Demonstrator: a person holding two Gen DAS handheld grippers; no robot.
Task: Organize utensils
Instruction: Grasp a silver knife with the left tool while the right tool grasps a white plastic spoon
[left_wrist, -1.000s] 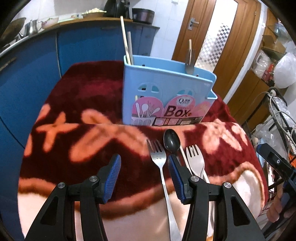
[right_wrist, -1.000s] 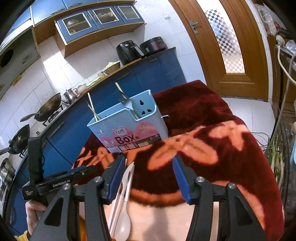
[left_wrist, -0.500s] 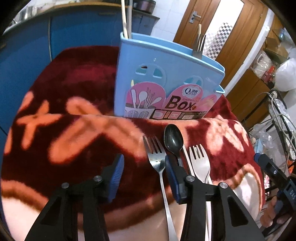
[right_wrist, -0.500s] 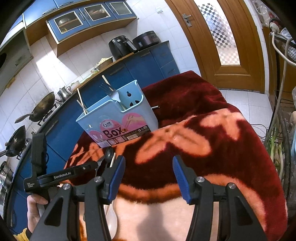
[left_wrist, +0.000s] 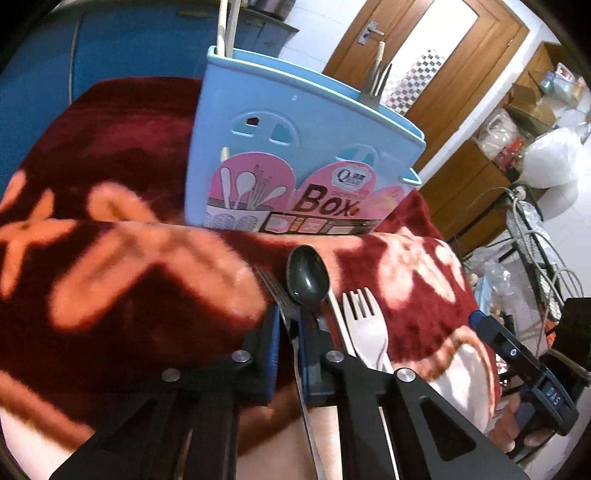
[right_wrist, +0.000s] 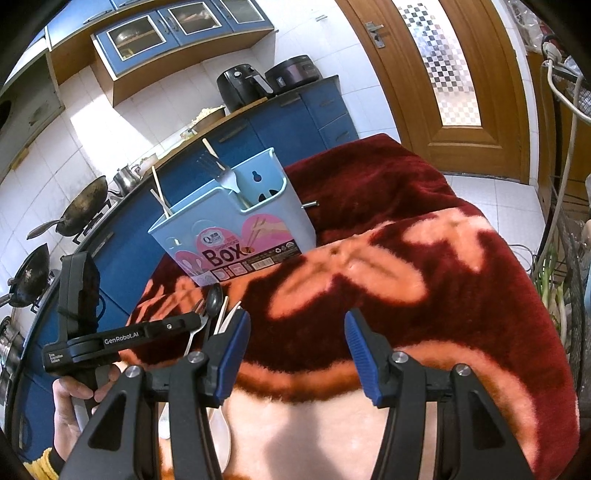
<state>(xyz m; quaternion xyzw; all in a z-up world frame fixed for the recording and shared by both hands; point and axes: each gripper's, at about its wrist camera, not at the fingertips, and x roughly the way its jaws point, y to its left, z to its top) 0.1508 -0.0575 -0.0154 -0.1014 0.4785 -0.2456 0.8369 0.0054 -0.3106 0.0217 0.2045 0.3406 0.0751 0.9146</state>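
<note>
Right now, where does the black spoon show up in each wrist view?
Left wrist: black spoon lies just below centre, right of the metal fork that the left tongs clamp.
Right wrist: black spoon sits lower left, beyond the left tongs.
Shared landmark: the blue utensil box behind it.

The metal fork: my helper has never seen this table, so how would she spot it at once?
Find the blue utensil box standing on the red blanket. Just in front of it lie several utensils side by side. The metal fork is the leftmost, beside the black spoon and white plastic fork, and the only one pinched by the left gripper.
</note>
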